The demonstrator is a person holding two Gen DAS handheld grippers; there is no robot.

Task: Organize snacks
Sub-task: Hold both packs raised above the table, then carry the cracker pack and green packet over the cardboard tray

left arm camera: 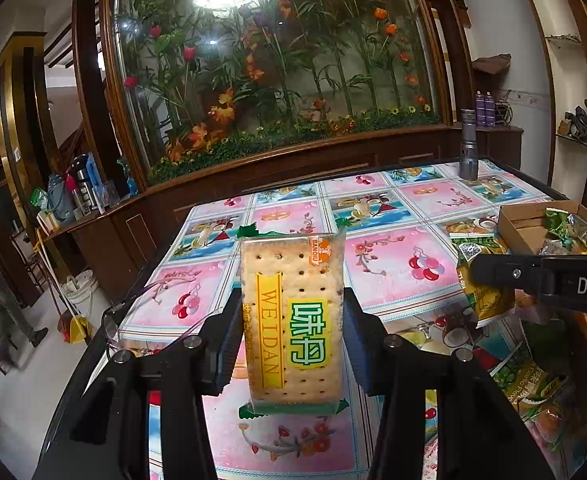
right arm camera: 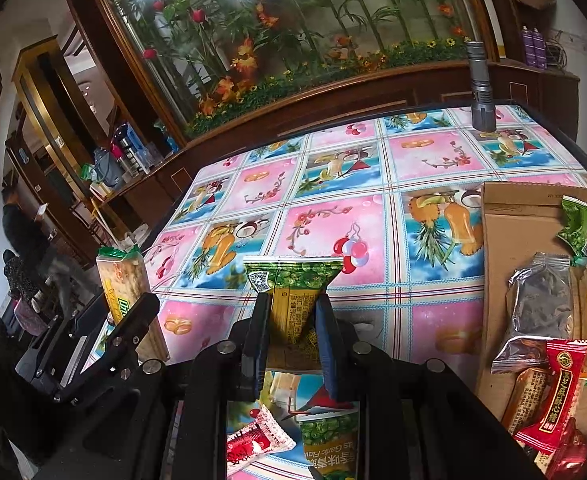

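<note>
The left gripper (left arm camera: 293,336) is clamped on a cracker packet (left arm camera: 292,316), which stands upright between the jaws and clear above the table (left arm camera: 393,216); the right gripper (right arm camera: 291,336) is pinched tight on a green pea packet (right arm camera: 293,284), its jaws almost together on the narrow waist of the wrapper, the packet also lifted off the tablecloth. Judging by how things lie, the task is partly done; the cardboard box (right arm camera: 521,232) at the right already holds several snacks, among them a silver packet (right arm camera: 541,304) and a red packet (right arm camera: 561,392), so some sorting is behind it; two packets are in the air and not yet placed, and loose snacks are left on the table near the right gripper, namely a red and white sweet (right arm camera: 253,444) and another green packet (right arm camera: 329,440).

The right wrist view shows the box contents plainly and the loose snacks close under the gripper; it also catches the cracker packet from the side at far left. The left wrist view shows the cracker packet's full printed face, only a corner of the box, and the right gripper's finger reaching in from the right edge. Farther back, both views show a grey torch (left arm camera: 468,144) standing at the table's far edge; beyond it is a glass case of flowers (left arm camera: 277,60).
</note>
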